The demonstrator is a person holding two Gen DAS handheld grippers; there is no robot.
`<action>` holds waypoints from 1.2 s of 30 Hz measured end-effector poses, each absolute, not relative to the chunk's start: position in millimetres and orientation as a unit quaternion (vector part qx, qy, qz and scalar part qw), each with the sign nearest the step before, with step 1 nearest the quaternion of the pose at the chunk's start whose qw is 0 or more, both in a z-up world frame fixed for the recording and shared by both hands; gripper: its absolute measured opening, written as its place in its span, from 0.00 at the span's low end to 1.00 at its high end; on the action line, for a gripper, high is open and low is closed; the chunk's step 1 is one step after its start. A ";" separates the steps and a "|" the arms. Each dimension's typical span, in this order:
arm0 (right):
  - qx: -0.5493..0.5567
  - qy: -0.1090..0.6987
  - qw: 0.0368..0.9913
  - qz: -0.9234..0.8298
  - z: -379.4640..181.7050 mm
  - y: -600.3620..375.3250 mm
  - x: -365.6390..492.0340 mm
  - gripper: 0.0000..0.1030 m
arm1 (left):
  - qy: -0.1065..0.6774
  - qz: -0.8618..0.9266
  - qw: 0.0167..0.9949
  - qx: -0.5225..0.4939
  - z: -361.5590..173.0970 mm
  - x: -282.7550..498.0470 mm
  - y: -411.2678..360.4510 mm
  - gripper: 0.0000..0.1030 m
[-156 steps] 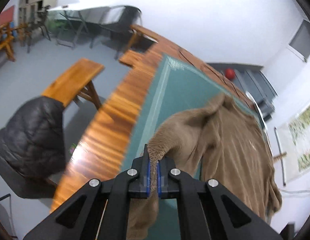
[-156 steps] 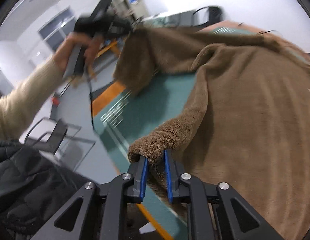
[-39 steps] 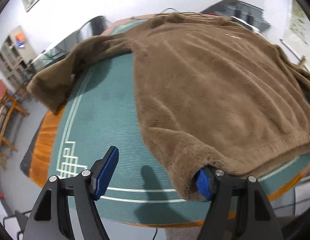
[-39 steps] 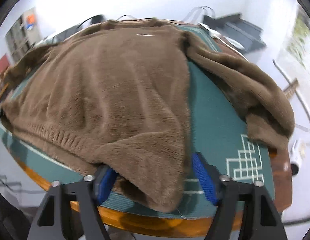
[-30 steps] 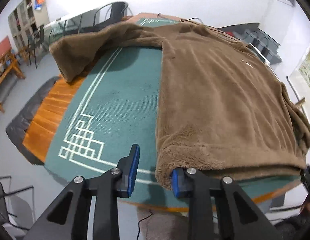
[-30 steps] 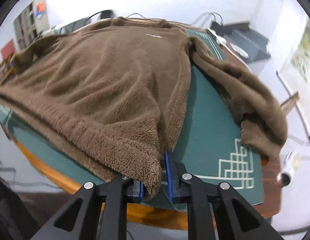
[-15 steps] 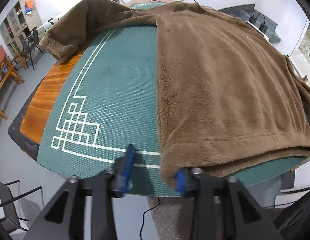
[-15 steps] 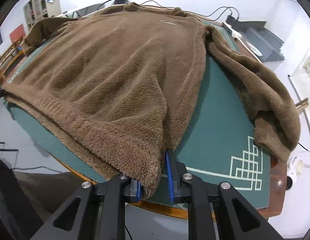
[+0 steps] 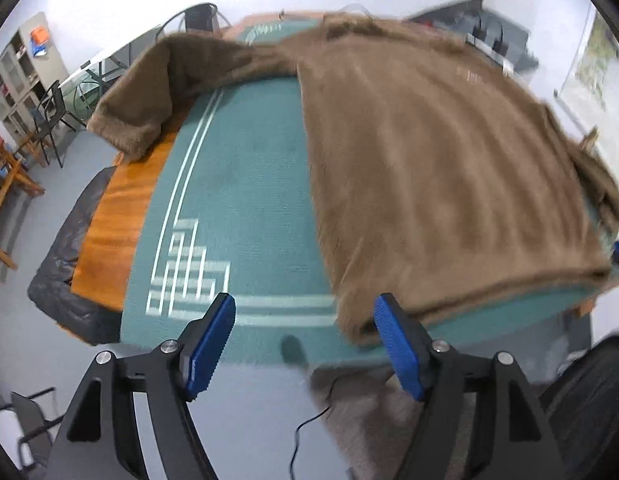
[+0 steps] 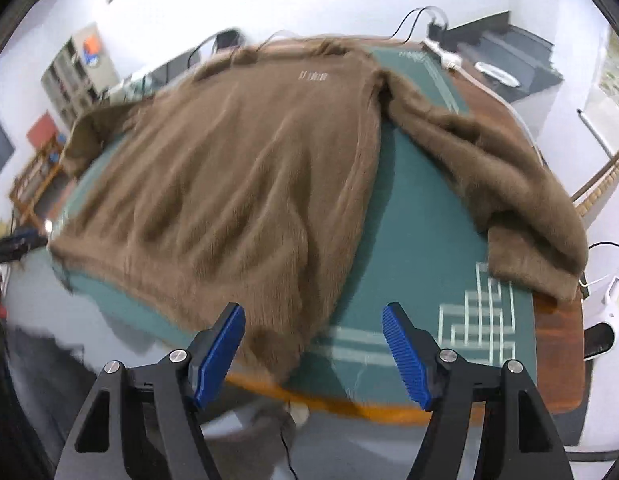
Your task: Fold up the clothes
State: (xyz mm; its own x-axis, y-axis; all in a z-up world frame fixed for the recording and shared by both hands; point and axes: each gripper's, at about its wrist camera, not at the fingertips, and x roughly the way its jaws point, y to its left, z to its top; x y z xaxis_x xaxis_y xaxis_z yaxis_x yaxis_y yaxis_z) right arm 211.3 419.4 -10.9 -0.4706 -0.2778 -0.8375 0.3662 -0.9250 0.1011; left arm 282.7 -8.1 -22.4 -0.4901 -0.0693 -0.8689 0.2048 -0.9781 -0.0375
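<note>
Green ribbed mat (image 9: 245,184) bears fuzzy brown sweater (image 10: 237,184); both claws (image 9: 301,340) (image 10: 313,344) spread, empty.

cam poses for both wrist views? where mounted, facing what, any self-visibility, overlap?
Left wrist: on the left gripper, off the near table edge, facing the sweater hem's left corner; own open blue-padded fingers show.
Right wrist: on the right gripper, same edge, facing the hem's right corner; own open fingers show.
Shared: sweater, green mat, wooden table.

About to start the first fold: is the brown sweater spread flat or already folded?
Spread. The sweater lies open on the green mat, both sleeves out sideways, hem at the near edge.
</note>
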 end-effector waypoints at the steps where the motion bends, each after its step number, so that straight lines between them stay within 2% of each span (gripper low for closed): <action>1: 0.481 0.050 0.190 -0.854 -13.7 413.4 208.2 0.71 | 0.074 -0.866 0.074 0.489 -18.2 274.6 -3.9 0.76; 4: 0.490 0.064 0.198 -0.847 -23.7 394.4 199.3 0.71 | 0.081 -0.878 0.054 0.468 -11.8 245.8 12.6 0.77; 9: 0.503 0.087 0.211 -0.833 -40.3 362.7 184.5 0.71 | 0.058 -0.873 0.019 0.484 -35.8 199.5 39.7 0.77; 15: 0.518 0.115 0.222 -0.818 -61.0 333.2 173.2 0.71 | 0.033 -0.847 0.013 0.530 -74.2 202.3 51.1 0.77; 18: 0.517 0.120 0.224 -0.817 -66.3 340.3 180.1 0.75 | 0.025 -0.850 0.014 0.526 -83.7 214.9 48.0 0.78; 28: 0.525 0.121 0.230 -0.810 -69.6 345.8 175.6 0.79 | 0.030 -0.842 0.022 0.537 -80.0 217.1 45.1 0.80; 36: 0.504 0.083 0.234 -0.827 -39.1 347.3 152.6 0.79 | 0.052 -0.853 0.025 0.518 -55.3 206.7 49.4 0.80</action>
State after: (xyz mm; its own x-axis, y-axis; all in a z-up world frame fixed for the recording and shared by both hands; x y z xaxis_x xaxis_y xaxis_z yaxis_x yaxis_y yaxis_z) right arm 152.6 347.3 -39.1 -0.3821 -0.3042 -0.8726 0.4715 -0.8763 0.0991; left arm 206.7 49.4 -55.3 -0.4620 0.0113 -0.8868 0.0961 -0.9934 -0.0627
